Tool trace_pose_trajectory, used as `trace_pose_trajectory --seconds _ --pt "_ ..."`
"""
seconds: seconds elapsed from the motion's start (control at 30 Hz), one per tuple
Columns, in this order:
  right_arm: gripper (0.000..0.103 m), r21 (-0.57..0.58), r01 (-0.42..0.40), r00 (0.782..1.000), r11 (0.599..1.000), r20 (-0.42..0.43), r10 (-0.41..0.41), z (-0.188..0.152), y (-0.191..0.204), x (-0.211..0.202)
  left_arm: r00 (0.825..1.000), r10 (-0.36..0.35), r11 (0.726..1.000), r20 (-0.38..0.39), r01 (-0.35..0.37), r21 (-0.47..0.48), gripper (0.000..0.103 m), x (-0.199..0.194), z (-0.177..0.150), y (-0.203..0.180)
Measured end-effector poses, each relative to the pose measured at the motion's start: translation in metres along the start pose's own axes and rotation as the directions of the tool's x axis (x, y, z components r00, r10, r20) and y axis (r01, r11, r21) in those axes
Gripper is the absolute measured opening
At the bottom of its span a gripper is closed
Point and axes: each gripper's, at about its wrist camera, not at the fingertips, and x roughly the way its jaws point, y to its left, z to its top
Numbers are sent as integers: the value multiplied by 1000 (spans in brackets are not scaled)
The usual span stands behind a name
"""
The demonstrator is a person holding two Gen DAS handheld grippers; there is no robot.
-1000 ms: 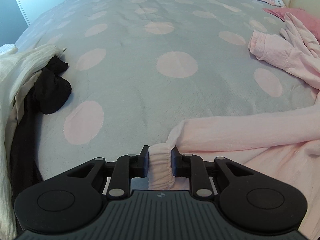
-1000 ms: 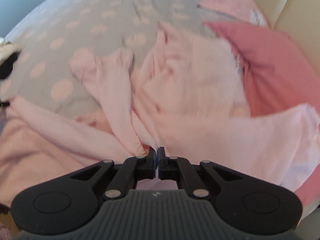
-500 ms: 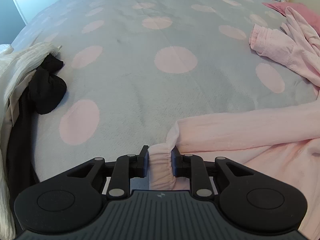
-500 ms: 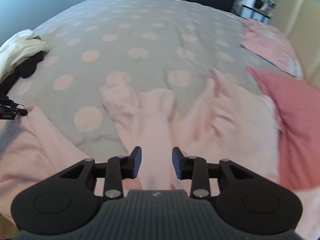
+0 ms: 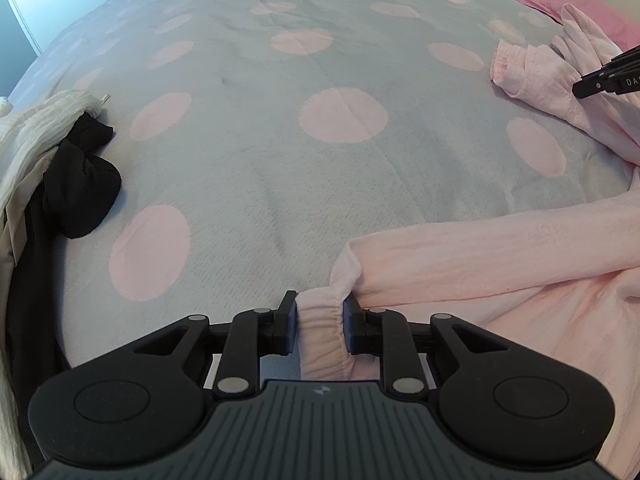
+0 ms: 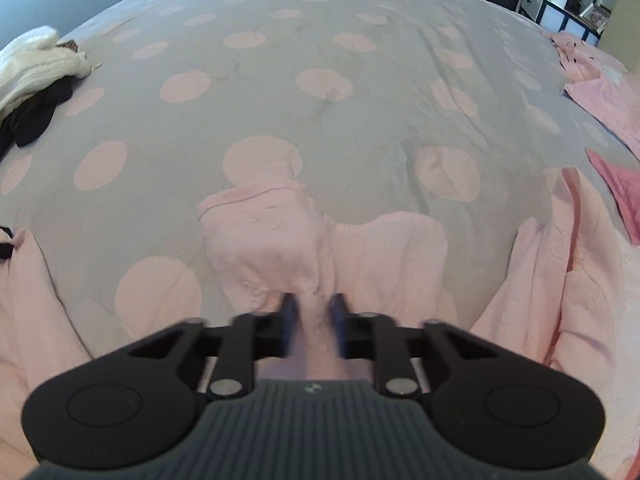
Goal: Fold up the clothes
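Note:
A pale pink long-sleeved garment [image 5: 520,280] lies crumpled on the grey bedspread with pink dots [image 5: 320,160]. My left gripper [image 5: 320,320] is shut on the elastic cuff of one sleeve [image 5: 322,336] at the near edge of the bed. The other sleeve [image 6: 264,236] lies ahead in the right wrist view. My right gripper [image 6: 312,316] has its jaws around that sleeve's fabric, motion-blurred, closing on it. The right gripper's tip also shows at the right edge of the left wrist view [image 5: 608,80].
A pile of white [image 5: 44,128] and black clothes [image 5: 80,176] lies at the left edge of the bed. A darker pink cloth [image 6: 620,188] and another pink item [image 6: 600,96] lie at the far right. Shelves [image 6: 560,8] stand beyond the bed.
My right gripper opened, let go of the garment's body, moved forward to the other sleeve and is now closing around it. The left gripper has kept its hold on the cuff.

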Motion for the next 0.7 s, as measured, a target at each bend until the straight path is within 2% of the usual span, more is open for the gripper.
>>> trace_pose_trajectory --seconds 0.1,0.2,0.27,0.33,0.4,0.5,0.6,0.7 --pt "7 8 34 999 999 35 -34 1 -2 -18 1000 2 1000 5 -2 0 19 -2 -1 0" --pt "6 36 93 990 995 103 -97 2 -12 -57 1000 -1 1000 12 2 -19 19 -8 -2 2" --pt "6 59 143 976 988 159 -151 3 -23 -94 1000 -1 999 22 1 -35 19 -13 -3 4" --pt "6 84 206 952 975 214 -219 3 -36 -136 999 0 999 35 1 -50 19 -19 -4 4" --pt "6 122 280 918 952 256 -303 1 -51 -178 999 3 998 53 1 -64 19 -27 -5 5" --pt "6 187 406 849 894 285 -446 -7 -76 -240 997 5 996 82 2 -92 18 -39 -7 9" --pt "6 277 512 771 813 268 -577 -26 -106 -294 994 13 994 109 0 -112 18 -50 -6 12" --pt "6 358 607 686 709 214 -695 -52 -138 -338 992 28 990 122 -11 -140 18 -56 -8 17"
